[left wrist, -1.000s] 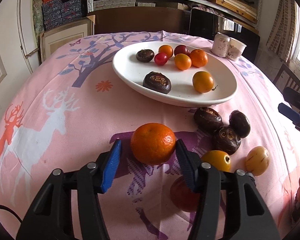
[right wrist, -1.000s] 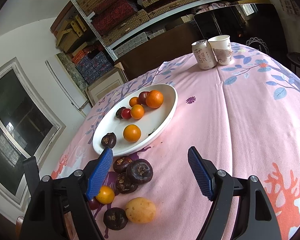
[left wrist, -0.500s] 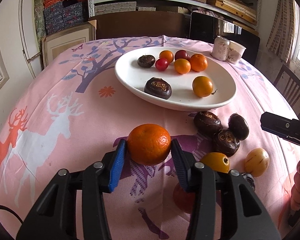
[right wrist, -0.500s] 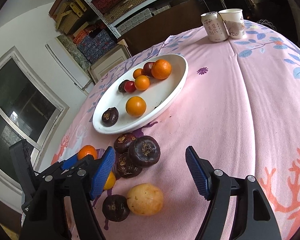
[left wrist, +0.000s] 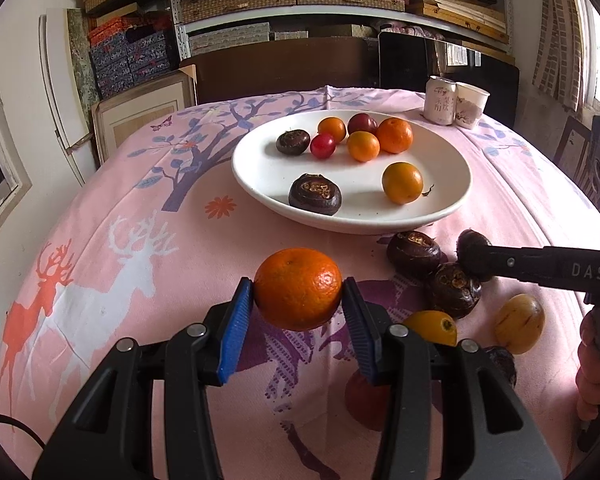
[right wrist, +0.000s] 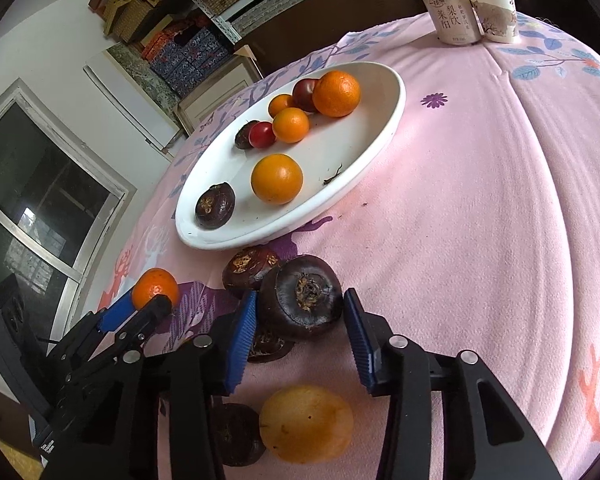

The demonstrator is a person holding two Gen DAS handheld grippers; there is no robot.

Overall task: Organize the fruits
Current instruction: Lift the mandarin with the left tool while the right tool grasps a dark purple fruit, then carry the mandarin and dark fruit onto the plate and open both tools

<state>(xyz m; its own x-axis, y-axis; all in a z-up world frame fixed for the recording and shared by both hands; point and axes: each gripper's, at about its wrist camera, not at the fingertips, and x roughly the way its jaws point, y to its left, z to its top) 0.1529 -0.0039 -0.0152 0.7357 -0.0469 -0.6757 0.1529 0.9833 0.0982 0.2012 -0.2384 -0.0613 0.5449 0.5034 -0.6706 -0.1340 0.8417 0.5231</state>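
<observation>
Mandarin orange [left wrist: 298, 288] is clamped between the blue fingers of the left gripper [left wrist: 298, 300], pads touching both sides — it sits in front of the white plate [left wrist: 260, 172], whether lifted off the pink tablecloth [left wrist: 140, 208] or resting on it I cannot tell. Right gripper [right wrist: 300, 320] has its fingers closed in around a dark water chestnut [right wrist: 302, 302], left pad touching, right pad just beside; firm grip unclear. Two more water chestnuts sit touching it, just beside the plate rim. Yellow round fruit [right wrist: 306, 424] lies under the right gripper, near a small orange kumquat [left wrist: 432, 326]. Plate holds oranges, cherry tomatoes, water chestnuts. Drink can [right wrist: 448, 12] and paper cup [right wrist: 494, 10] stand at the far table edge, touching.
</observation>
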